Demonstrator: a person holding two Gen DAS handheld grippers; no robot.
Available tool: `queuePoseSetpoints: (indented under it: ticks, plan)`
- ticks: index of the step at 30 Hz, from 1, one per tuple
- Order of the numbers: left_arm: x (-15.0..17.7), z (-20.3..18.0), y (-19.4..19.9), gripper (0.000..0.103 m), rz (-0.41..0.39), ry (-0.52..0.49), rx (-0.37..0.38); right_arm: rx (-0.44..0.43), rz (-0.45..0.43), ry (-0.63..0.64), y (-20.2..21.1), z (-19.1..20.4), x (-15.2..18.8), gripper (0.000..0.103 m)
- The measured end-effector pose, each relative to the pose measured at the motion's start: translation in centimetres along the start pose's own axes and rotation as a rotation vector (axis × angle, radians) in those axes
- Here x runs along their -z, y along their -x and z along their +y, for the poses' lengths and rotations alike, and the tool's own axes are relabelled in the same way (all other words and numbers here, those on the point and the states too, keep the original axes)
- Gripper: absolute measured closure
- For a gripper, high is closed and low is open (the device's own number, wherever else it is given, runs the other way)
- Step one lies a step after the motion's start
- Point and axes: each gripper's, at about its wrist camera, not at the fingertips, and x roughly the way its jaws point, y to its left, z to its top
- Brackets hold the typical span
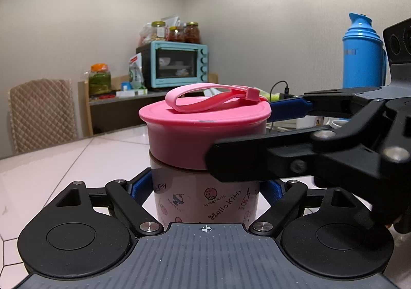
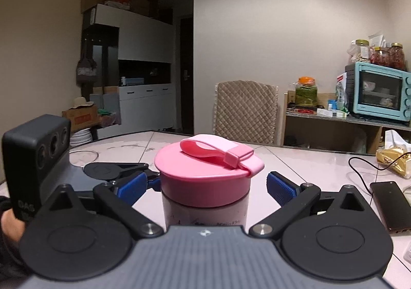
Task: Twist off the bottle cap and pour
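Note:
A Hello Kitty bottle (image 1: 205, 199) with a pink screw cap (image 1: 205, 132) and a pink strap loop stands upright on the white tiled table (image 1: 51, 173). My left gripper (image 1: 205, 188) is shut on the bottle's body, its blue pads pressed to both sides. My right gripper (image 2: 205, 183) is open around the pink cap (image 2: 203, 181), with its blue fingertips (image 2: 280, 188) a little apart from the cap on each side. The right gripper also shows in the left wrist view (image 1: 257, 140), coming in from the right at cap height.
A blue thermos (image 1: 362, 55) stands at the right. A phone (image 2: 390, 204), a cable and a gold packet (image 2: 393, 160) lie on the table's right side. A padded chair (image 2: 246, 109) and a shelf with a teal oven (image 2: 377, 91) stand behind.

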Motion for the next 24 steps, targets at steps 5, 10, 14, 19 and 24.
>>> queuePoseSetpoints:
  ticks: [5,10,14,19,24]
  plan:
    - [-0.05,0.04,-0.04,0.014,0.000,0.001,0.001,0.028,0.002,-0.006,-0.32,0.16,0.11,0.004]
    - [-0.06,0.12,-0.14,0.014,0.000,0.002,0.001,0.025,0.002,-0.016,-0.55,0.48,0.34,0.005]
    - [-0.08,0.14,-0.21,0.014,0.000,0.002,0.002,0.035,0.000,-0.023,-0.76,0.59,0.30,0.005]
    - [-0.11,0.06,-0.17,0.014,0.001,0.001,0.001,0.046,-0.002,-0.038,-0.90,0.60,0.25,0.010]
    - [-0.16,-0.04,-0.21,0.014,0.001,0.001,0.002,0.045,0.002,-0.044,-1.09,0.76,0.28,0.017]
